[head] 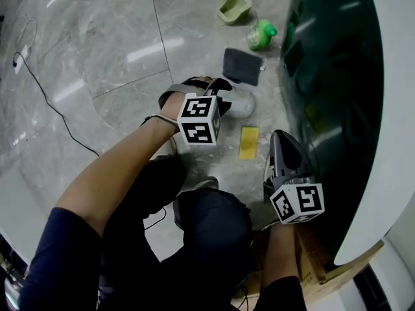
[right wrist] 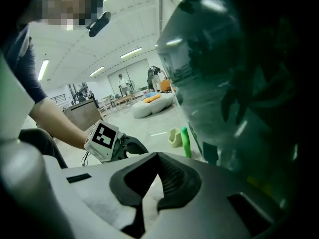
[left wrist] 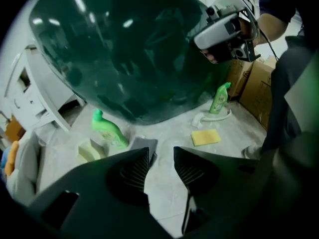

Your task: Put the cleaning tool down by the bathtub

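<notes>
The bathtub (head: 337, 76) has a dark green glossy wall and a white rim, and it fills the right side of the head view. A yellow sponge (head: 249, 141) lies flat on the marble floor beside it, between my two grippers. It shows again in the left gripper view, sponge (left wrist: 205, 137). A dark grey cloth (head: 242, 66) lies farther along the tub. My left gripper (head: 224, 96) hovers over the floor left of the sponge. Its jaws (left wrist: 161, 151) stand open with only floor between them. My right gripper (head: 280, 135) is shut and empty, close to the tub wall (right wrist: 239, 83).
A green bottle (head: 261, 34) and a pale green container (head: 234, 7) stand beyond the cloth. A second green bottle (left wrist: 219, 98) with a white ring-shaped piece at its foot stands by cardboard boxes (left wrist: 259, 91). A black cable (head: 45, 96) runs over the floor at left. My knees are below.
</notes>
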Tool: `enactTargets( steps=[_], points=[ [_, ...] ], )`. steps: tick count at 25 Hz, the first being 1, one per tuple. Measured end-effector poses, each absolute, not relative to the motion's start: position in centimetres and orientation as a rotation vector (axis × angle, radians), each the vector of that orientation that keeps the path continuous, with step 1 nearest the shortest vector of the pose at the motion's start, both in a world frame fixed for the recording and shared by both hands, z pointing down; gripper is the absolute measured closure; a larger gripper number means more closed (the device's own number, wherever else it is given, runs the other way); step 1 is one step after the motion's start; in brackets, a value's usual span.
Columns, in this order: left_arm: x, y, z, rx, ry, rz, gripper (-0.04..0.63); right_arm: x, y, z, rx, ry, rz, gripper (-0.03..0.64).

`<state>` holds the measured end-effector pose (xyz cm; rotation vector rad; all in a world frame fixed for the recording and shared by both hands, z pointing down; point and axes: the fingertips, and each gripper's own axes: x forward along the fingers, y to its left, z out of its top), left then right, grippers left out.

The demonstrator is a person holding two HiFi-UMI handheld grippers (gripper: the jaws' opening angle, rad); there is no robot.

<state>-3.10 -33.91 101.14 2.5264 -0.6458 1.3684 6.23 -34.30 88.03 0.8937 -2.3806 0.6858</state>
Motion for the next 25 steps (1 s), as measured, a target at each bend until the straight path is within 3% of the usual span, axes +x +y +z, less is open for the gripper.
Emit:
enactTargets(
  steps=[25],
  points=[
    [-6.8, -34.0, 54.1, 2.546, -1.101, 0.925, 0.425, 5.1, -35.0, 48.6, 0.96, -2.484, 0.562, 0.612]
  ],
)
